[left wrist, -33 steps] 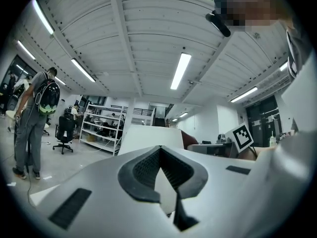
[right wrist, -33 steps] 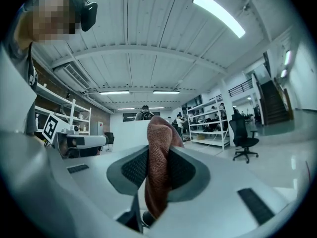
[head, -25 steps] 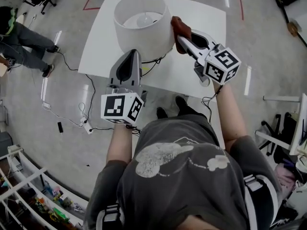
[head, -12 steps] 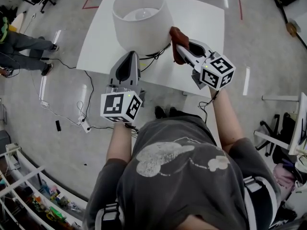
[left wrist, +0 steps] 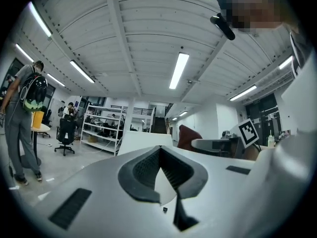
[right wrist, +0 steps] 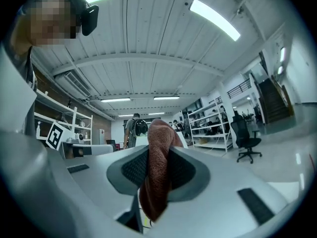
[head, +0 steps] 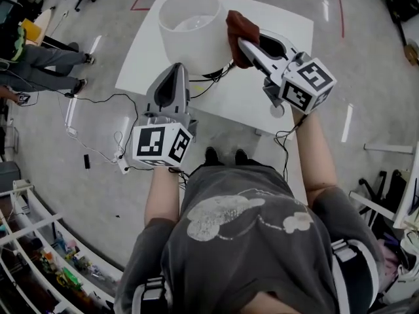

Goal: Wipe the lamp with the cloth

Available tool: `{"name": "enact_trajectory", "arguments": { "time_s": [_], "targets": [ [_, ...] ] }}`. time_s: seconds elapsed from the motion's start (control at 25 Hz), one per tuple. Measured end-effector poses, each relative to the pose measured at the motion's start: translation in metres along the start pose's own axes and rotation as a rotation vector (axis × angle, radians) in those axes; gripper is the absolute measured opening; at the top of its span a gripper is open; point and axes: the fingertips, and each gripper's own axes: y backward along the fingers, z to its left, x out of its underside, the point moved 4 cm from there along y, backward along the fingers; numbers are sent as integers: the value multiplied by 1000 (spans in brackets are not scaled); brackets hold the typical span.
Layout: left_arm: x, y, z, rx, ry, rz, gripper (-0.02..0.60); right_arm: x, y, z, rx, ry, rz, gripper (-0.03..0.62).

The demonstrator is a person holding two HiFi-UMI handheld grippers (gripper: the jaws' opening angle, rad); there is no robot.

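Head view, starting at the left: the left gripper [head: 177, 70] reaches forward from a nearly straight forearm, its nose pointing at the lower edge of the lamp [head: 191, 31]. Whether it touches the shade cannot be told. In the left gripper view its jaws are pressed together at the tip with nothing between them, so it looks like a steadying or idle hand, not a working one.

The lamp stands upright towards the far side of the white bench [head: 288, 25], with its open shade facing up and a dark cord [head: 219, 76] trailing out from beneath it.

To the right, the cloth [head: 239, 26], a rust-brown wad, lies against the right flank of the shade near its upper rim. The right gripper [head: 243, 44] pinches it: the right gripper view shows the fabric clamped between the jaws and bulging out past them. The right arm is stretched out, with the gripper angled up and leftward into the shade.

Wiping appears under way on this one side. The pictures do not show how much of the shade is done, and the far side and the base likely remain.
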Motion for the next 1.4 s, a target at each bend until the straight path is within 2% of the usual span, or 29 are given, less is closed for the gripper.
{"name": "enact_trajectory", "arguments": {
  "time_s": [0.2, 0.4, 0.6, 0.8, 1.08, 1.4],
  "targets": [
    [-15, 0, 17, 23, -11, -33, 8, -24, -22, 16, -2, 41, -38, 91],
    [-10, -7, 38, 101, 1, -6, 8, -16, -39, 37, 31, 85, -12, 91],
    [1, -14, 59, 191, 17, 33, 8, 13, -46, 56, 100, 88, 37, 91],
    [18, -15, 71, 288, 58, 77, 8, 52, -39, 69, 220, 48, 116, 91],
    [41, -10, 86, 366, 95, 136, 8, 101, -40, 80, 335, -23, 190, 91],
    [61, 5, 103, 449, 133, 197, 8, 139, -34, 103, 456, -95, 217, 91]
  ]
}}
